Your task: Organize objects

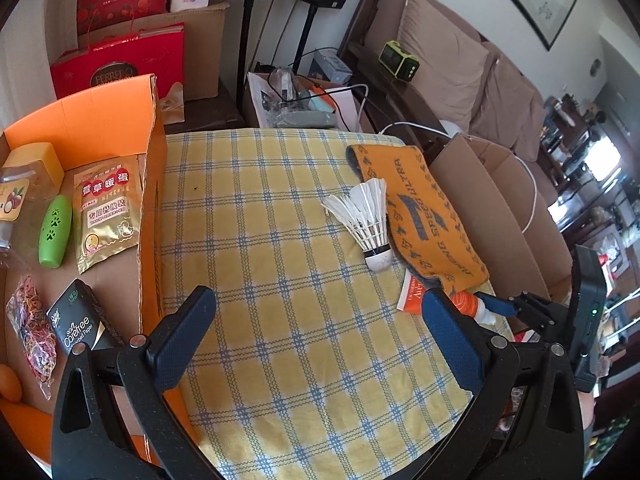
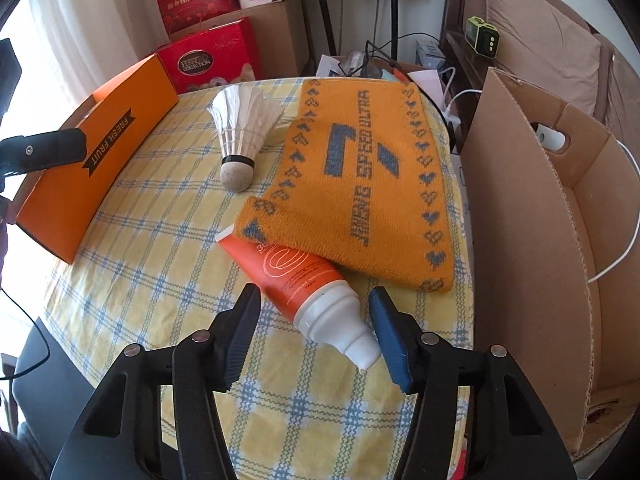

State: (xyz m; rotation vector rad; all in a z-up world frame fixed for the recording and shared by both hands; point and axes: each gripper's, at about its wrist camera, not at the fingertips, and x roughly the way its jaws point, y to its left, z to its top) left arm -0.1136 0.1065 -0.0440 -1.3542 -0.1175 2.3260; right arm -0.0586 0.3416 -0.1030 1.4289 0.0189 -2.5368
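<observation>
An orange tube with a white cap lies on the yellow checked tablecloth, its far end under an orange knitted cloth. My right gripper is open, its jaws on either side of the tube's cap, not closed on it. A white shuttlecock lies left of the cloth; it also shows in the left wrist view. My left gripper is open and empty above the tablecloth. The right gripper's fingers show at the tube in that view.
An open orange box at the left holds a gold packet, a green case, a black tissue pack and rubber bands. A brown cardboard box stands at the table's right. Red gift bags stand behind.
</observation>
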